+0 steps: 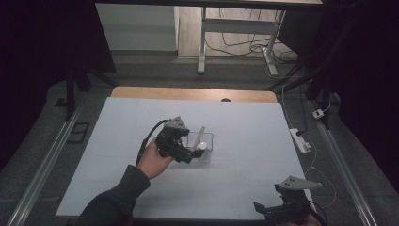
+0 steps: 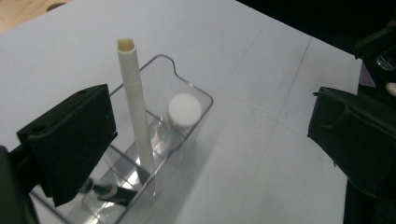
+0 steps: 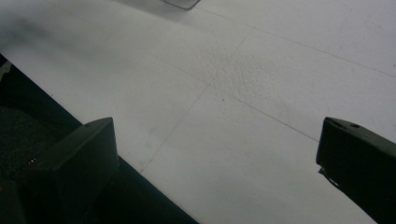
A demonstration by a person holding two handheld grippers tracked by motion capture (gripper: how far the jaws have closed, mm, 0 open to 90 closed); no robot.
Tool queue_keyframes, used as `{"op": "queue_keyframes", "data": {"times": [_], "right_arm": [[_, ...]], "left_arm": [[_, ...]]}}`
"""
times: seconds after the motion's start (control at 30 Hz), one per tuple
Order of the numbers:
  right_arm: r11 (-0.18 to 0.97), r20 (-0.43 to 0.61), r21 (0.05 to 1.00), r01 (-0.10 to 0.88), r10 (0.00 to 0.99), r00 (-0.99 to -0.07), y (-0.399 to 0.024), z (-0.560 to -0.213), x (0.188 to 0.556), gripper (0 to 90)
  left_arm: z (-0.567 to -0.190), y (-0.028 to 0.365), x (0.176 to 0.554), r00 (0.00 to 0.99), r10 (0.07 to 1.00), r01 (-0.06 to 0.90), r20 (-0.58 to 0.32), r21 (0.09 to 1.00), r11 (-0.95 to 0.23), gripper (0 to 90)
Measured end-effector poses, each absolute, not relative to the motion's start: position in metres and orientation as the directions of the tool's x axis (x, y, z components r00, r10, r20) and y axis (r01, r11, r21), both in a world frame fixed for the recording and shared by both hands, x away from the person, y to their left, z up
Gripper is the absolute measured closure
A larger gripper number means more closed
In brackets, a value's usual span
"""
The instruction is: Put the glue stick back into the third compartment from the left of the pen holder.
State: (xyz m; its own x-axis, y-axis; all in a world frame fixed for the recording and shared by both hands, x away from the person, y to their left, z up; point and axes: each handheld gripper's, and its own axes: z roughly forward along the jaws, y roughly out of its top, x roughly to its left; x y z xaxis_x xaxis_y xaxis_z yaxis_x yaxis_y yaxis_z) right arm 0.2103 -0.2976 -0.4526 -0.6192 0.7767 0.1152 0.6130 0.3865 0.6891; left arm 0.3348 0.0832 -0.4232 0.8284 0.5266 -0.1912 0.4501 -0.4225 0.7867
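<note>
A clear plastic bin [image 1: 207, 137] stands mid-table on the white mat. A white pen-like stick [image 1: 202, 132] leans upright inside it, next to a round white cap [image 1: 201, 146]. My left gripper [image 1: 187, 154] hovers at the bin's near left side. In the left gripper view the stick [image 2: 135, 112], the cap [image 2: 184, 111] and a small dark item [image 2: 108, 191] sit in the bin [image 2: 198, 93]. My left gripper [image 2: 210, 140] stands open there, with the stick just inside its left jaw and untouched. My right gripper [image 1: 270, 211] [image 3: 215, 158] rests open and empty at the table's front right edge.
The white mat [image 1: 141, 122] covers most of a wooden table [image 1: 188, 93]. The table's front edge [image 3: 140, 170] runs right under my right gripper. A power strip [image 1: 299, 140] and cables lie on the floor to the right. A desk frame [image 1: 202, 47] stands behind.
</note>
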Motion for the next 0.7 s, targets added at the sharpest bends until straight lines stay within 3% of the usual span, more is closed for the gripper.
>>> {"op": "queue_keyframes", "data": {"times": [0.7], "right_arm": [[0.393, 0.112, 0.686, 0.613, 0.775, -0.622, -0.296, -0.453, 0.21, 0.0]], "left_arm": [[-0.44, 0.159, 0.286, 0.786, 0.546, 0.522, -0.288, 0.783, -0.338, 1.0]]}}
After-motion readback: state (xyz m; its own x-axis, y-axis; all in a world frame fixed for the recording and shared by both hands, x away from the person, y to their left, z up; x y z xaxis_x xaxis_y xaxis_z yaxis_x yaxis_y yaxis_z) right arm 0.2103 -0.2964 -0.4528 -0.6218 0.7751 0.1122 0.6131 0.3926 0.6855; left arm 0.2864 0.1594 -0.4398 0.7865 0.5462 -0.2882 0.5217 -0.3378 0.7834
